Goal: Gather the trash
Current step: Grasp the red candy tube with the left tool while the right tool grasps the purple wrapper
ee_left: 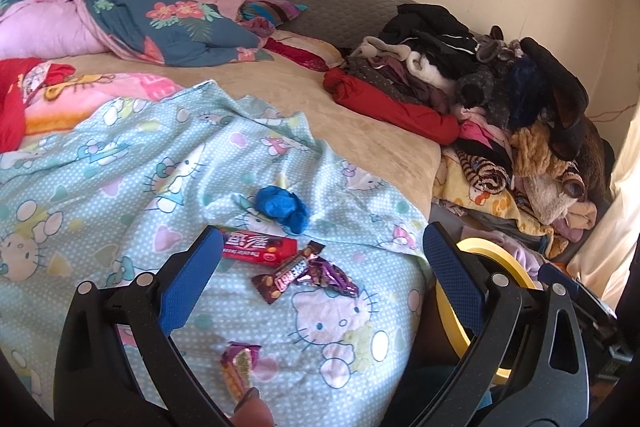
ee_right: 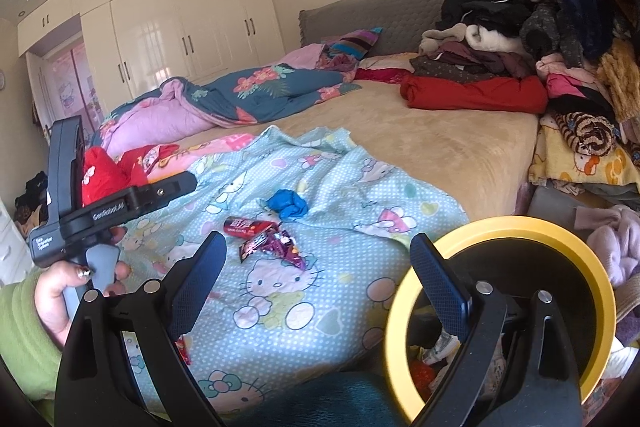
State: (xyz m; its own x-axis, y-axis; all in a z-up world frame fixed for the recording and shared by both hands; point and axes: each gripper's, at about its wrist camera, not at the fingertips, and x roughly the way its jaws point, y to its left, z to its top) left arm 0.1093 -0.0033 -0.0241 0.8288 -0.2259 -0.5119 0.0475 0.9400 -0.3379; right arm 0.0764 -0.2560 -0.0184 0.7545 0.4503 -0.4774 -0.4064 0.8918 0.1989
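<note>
Both grippers, left gripper [ee_left: 320, 267] and right gripper [ee_right: 316, 267], hung spread and empty; the next step looked like pinching a candy wrapper [ee_left: 288, 277] near the blanket's [ee_left: 120, 167] edge, then the yellow-rimmed bin [ee_right: 592, 267].

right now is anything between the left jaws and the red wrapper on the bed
Nothing visible. The left gripper is open above the sheet, and the red wrapper lies just ahead by its left jaw, uncovered; a brown candy wrapper lies beside it.

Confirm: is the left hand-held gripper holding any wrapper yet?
No: the left hand-held gripper is open above the bedsheet, and the red wrapper lies loose on it.
</note>
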